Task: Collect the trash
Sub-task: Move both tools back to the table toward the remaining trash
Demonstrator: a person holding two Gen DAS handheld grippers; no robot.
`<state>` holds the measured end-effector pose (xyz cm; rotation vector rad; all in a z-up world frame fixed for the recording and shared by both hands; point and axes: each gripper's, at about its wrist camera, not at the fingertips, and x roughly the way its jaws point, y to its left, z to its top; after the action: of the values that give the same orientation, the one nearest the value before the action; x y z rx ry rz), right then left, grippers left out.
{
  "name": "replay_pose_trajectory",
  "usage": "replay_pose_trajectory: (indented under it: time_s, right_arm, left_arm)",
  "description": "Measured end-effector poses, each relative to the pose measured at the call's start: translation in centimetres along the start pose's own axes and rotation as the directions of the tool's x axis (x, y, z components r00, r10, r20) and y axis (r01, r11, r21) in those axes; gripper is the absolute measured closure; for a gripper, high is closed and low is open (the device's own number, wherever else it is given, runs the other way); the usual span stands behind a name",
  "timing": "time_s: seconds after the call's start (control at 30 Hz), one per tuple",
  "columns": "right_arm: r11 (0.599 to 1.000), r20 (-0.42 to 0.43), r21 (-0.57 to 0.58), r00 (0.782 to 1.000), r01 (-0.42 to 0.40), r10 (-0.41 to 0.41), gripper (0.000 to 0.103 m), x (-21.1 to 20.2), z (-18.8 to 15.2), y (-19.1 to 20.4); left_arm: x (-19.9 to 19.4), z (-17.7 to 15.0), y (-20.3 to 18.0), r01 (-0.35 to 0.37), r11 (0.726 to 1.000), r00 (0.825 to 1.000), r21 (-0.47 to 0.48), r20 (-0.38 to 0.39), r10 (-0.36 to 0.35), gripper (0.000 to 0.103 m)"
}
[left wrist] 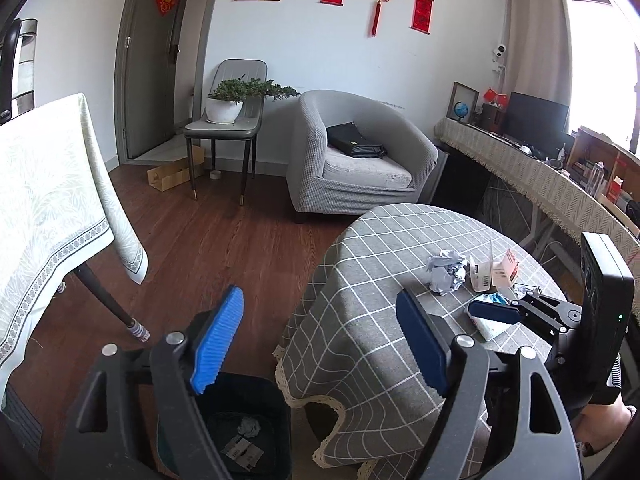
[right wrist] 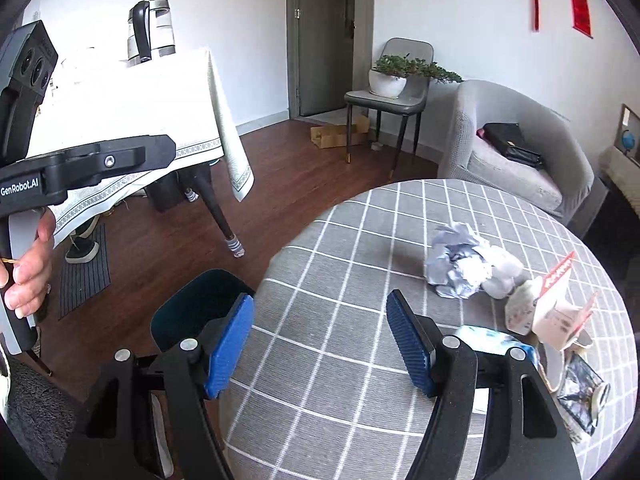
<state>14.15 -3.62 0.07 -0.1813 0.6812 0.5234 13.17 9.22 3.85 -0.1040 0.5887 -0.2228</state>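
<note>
The left gripper [left wrist: 320, 340] hangs with its jaws spread wide and empty above the dark plastic waste bin [left wrist: 240, 428] on the floor beside the near edge of the round table with the grey checked cloth [left wrist: 360, 300], and the bin seems to hold a few scraps already. The right gripper [right wrist: 320, 344] is also spread open and holds nothing; it hovers over the near edge of the tabletop. The crumpled ball of pale blue-white paper [right wrist: 460, 264] lies ahead of it and to the right, towards the far right edge, with a flattened pink-and-white carton [right wrist: 552, 308] and a blue-white wrapper [right wrist: 496, 342] just beside it, so the right gripper is clearly the nearer one.
</note>
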Motion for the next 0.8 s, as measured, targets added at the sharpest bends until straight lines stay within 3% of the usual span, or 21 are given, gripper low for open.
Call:
replay_pose_trajectory:
  time_s: [0.4,0.8]
  right_arm:
    - [0.991,0.043,0.058,0.991,0.122,-0.125,0.020,-3.9,-3.0,-6.9]
    - [0.962,0.052,0.156,0.970,0.225,-0.236,0.015,-7.1,-5.6,-12.8]
  left_arm:
    - [3.6,-0.5,-7.2,0.094,0.992,0.994,0.082,-0.058,-0.089,0.011]
    - [7.2,-1.9,-13.7,0.180,0.977,0.977,0.112,-0.138,-0.164,0.011]
